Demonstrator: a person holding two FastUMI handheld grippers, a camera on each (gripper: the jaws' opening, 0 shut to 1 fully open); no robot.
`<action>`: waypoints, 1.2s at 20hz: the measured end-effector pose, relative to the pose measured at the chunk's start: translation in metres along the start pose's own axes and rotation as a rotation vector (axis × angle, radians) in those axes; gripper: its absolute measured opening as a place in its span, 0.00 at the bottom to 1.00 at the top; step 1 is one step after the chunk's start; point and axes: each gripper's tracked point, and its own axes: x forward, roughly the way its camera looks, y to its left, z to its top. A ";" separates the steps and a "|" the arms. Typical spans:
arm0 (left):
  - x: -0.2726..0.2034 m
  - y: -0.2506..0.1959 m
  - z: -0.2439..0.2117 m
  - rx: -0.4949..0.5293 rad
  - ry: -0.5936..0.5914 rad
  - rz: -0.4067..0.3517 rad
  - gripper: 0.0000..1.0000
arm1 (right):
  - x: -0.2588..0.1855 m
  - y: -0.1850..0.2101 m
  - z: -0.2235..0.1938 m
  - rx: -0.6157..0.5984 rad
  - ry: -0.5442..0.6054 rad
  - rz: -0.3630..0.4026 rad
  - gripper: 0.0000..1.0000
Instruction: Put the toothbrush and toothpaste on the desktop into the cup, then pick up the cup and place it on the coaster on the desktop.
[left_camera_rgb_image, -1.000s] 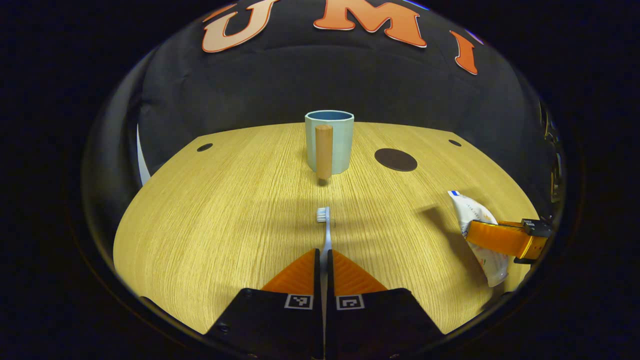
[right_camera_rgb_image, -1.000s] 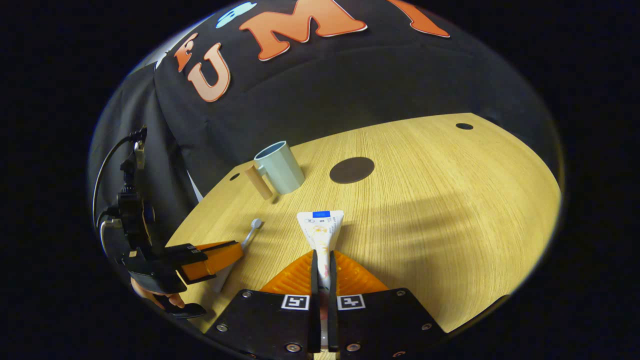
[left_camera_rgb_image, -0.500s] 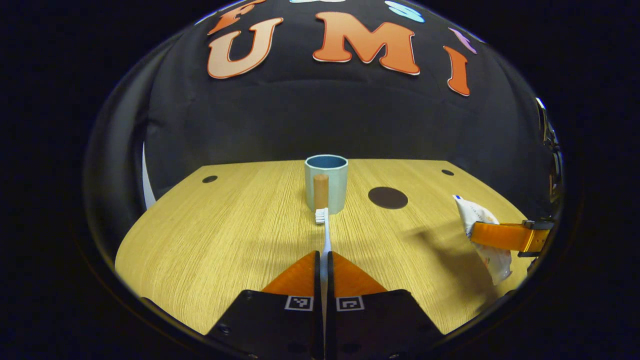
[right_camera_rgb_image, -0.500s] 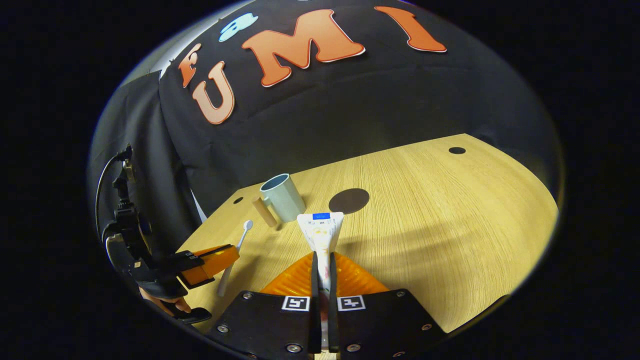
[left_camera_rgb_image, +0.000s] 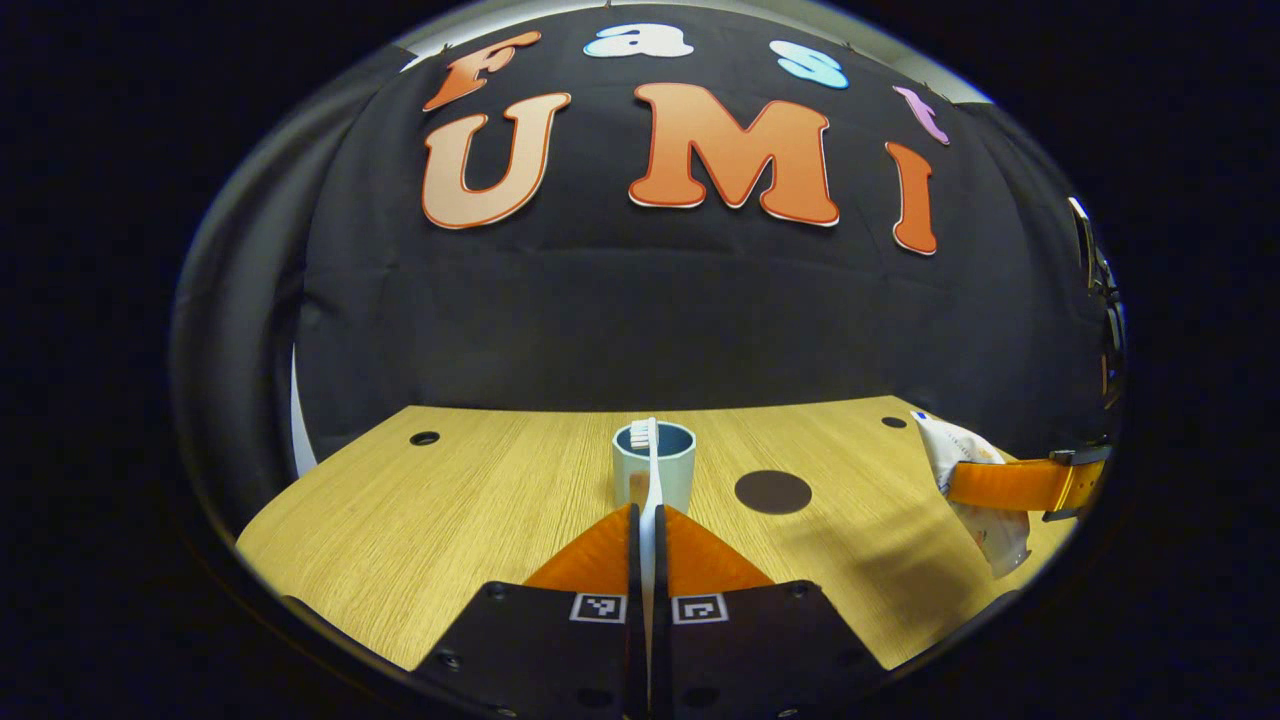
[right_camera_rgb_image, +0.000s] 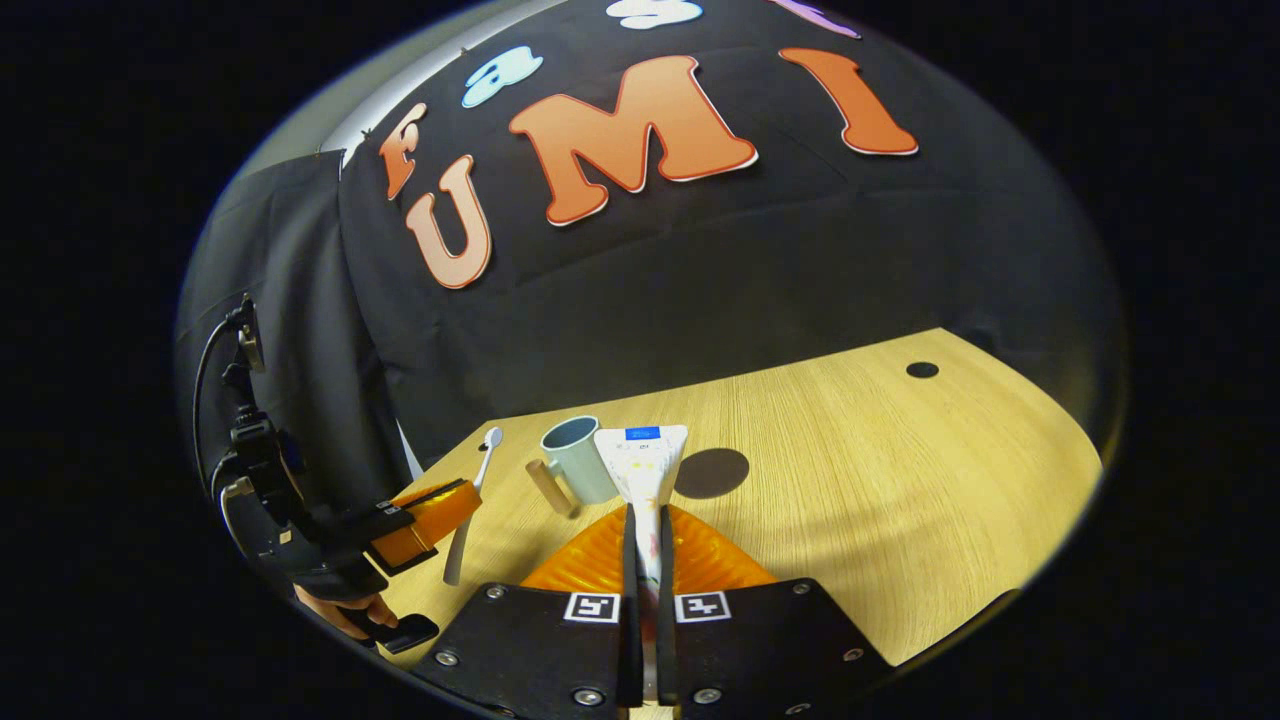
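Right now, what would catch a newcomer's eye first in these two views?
Each gripper is shut on something: the left gripper holds the toothbrush with its bristles up in line with the cup, and the right gripper holds the toothpaste. The cup stands mid-desk, with the dark coaster beside it.

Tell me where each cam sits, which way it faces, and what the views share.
Left gripper view: rides the left tongs, facing the booth wall over the cup; own fingers clamp the toothbrush.
Right gripper view: rides the right tongs, facing the wall; own fingers clamp the toothpaste; a hand shows.
Shared: cup, coaster, desktop.
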 end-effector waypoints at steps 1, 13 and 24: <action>0.003 0.000 0.007 -0.004 -0.020 -0.002 0.02 | 0.001 0.001 0.007 -0.009 -0.014 0.000 0.05; 0.070 -0.008 0.074 -0.006 -0.190 -0.024 0.02 | 0.028 -0.012 0.044 -0.074 -0.080 -0.016 0.06; 0.137 -0.029 0.097 -0.009 -0.211 -0.075 0.02 | 0.055 -0.017 0.079 -0.133 -0.127 -0.027 0.05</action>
